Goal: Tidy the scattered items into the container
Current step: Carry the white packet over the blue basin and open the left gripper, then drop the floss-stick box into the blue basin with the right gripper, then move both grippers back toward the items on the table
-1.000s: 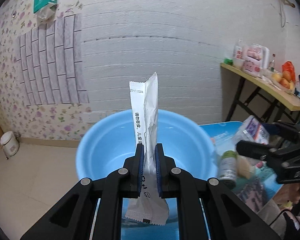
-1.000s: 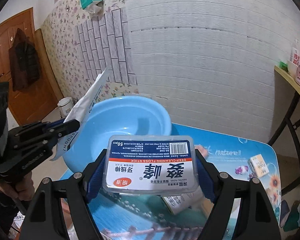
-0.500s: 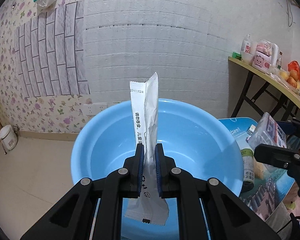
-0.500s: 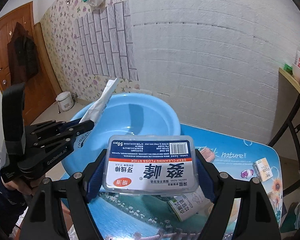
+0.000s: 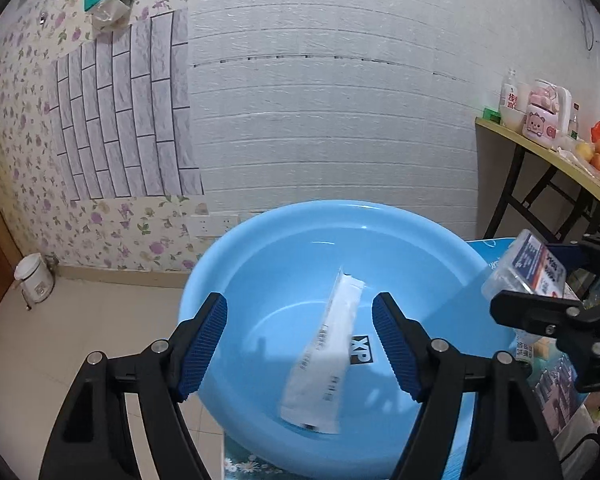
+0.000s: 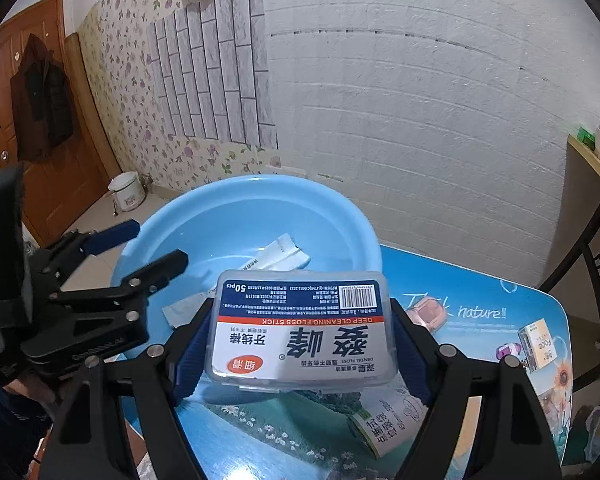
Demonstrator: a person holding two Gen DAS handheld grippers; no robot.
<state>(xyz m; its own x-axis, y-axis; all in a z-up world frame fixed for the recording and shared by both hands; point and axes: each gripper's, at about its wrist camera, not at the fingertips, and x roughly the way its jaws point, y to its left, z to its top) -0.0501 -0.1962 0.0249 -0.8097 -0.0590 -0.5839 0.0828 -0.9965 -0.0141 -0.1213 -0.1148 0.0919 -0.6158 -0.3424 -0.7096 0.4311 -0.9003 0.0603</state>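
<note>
— so, where is the sachet?

— inside the blue basin. the white sachet is blurred in the left wrist view, tilted, between the fingers of the left gripper but touching neither. those fingers are spreading apart, blue pads wide of it on both sides. from the right wrist view the sachet lies across the basin's inside.

— and the other hand?

— the right gripper holds a clear floss box by its two short ends, label facing the camera upside down. the box sits just short of the basin rim, over the desk.

— what else is on the desk?

— a printed blue cover with flowers. a small can lies on its side under the box, and a little carton stands near the far right edge. the basin sits at the desk's left end, beside a white brick wall.
</note>
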